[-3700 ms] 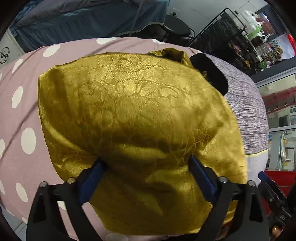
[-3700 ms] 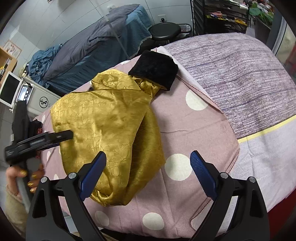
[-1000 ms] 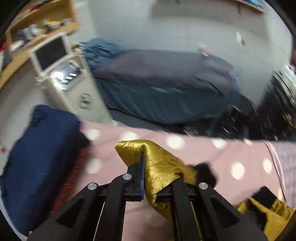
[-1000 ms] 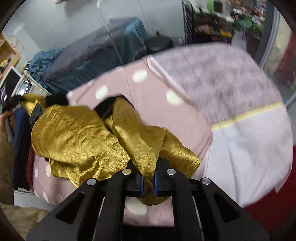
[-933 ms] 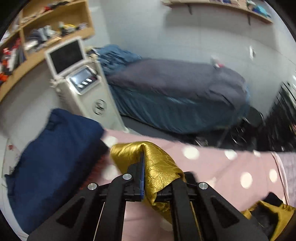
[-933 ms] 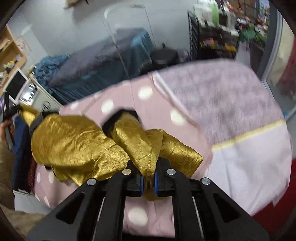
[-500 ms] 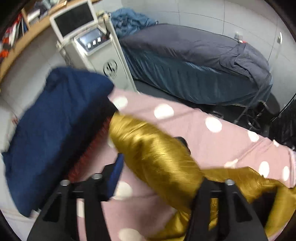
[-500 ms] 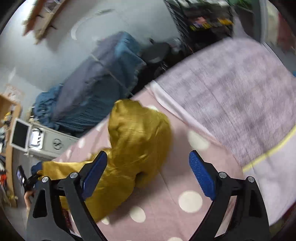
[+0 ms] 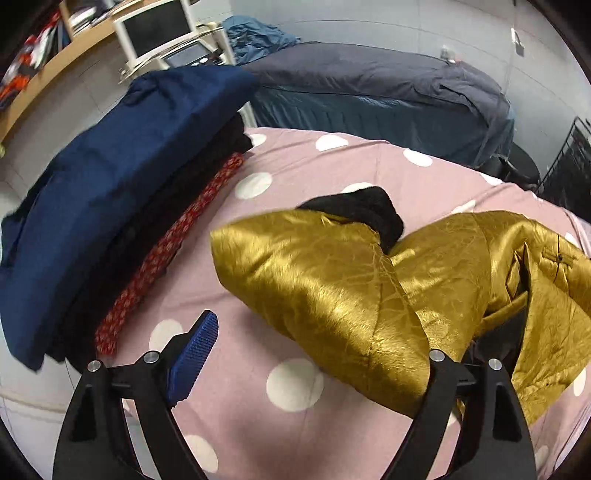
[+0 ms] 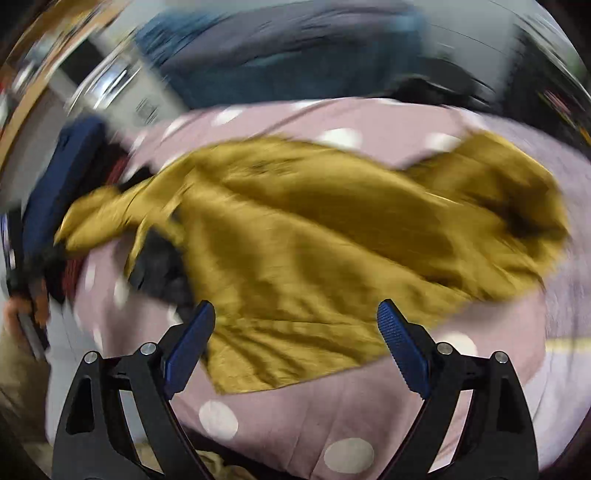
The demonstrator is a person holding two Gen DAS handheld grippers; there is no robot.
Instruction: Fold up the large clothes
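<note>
A: Both grippers, left (image 9: 314, 354) and right (image 10: 295, 343), are standing wide, their jaws having just been opening, holding nothing; the gold jacket (image 9: 332, 280) is lying crumpled on the bed (image 9: 332, 162).

B: It's risking bunching if they're grabbing loose folds instead of an edge.

Even indoor light; heavy right-wrist motion blur.

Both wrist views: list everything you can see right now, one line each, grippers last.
gold garment: one, shiny gold with black trim, spread loosely on the bedspread
bedspread: one, pink with white dots, under the garment
folded stack: one, navy on top, black and red patterned below, left of the garment
covered bed: one, grey-blue, behind
monitor: one, white, far left on a wooden shelf
left gripper: black with blue pads, jaws just opened, garment over its right finger
right gripper: same, open above the garment's edge
</note>
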